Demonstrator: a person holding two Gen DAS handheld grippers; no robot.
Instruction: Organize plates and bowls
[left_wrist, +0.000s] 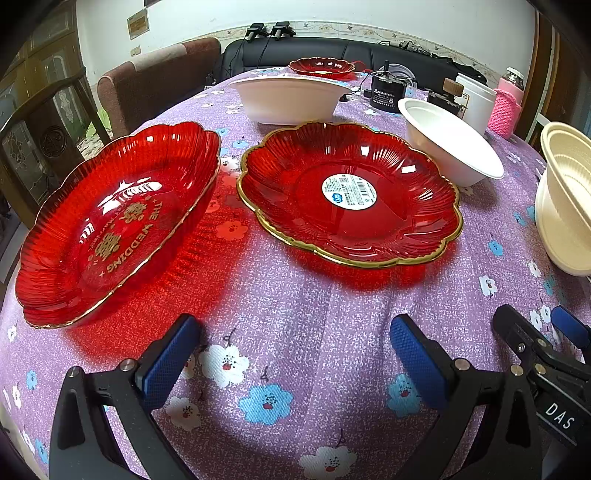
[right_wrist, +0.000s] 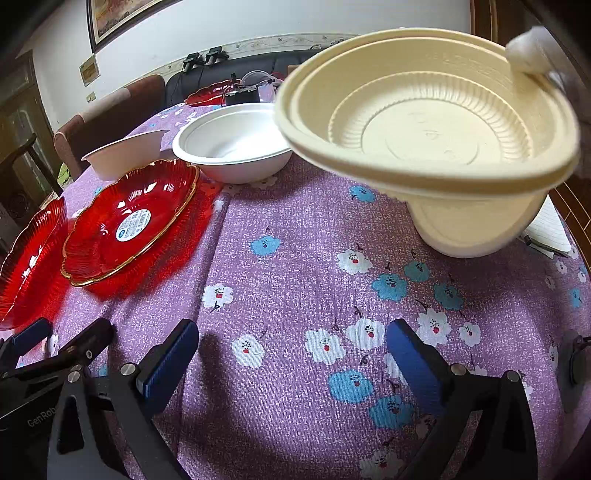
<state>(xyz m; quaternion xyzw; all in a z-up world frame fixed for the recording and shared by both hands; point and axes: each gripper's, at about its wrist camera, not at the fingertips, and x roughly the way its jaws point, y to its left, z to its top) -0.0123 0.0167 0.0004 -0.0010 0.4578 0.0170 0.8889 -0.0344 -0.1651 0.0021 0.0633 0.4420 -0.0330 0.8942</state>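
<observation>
Plates sit ahead of my left gripper (left_wrist: 295, 354): wedding-print red plate (left_wrist: 114, 221) forward-left, labelled red plate (left_wrist: 351, 195) forward-right. Cream bowl (right_wrist: 436, 140) lies forward-right of my right gripper (right_wrist: 291, 354), nearer that hand. Both grippers spread wide, holding nothing.

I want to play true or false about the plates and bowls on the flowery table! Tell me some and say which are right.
1. The red plate with the round sticker has a gold rim. True.
2. Both grippers are holding bowls. False: the left gripper and right gripper are open and hold nothing.
3. The red plate with gold writing says "THE WEDDING". True.
4. The cream bowl is full of soup. False: it is empty.
5. The tablecloth is plain green. False: it is purple with flowers.
</observation>
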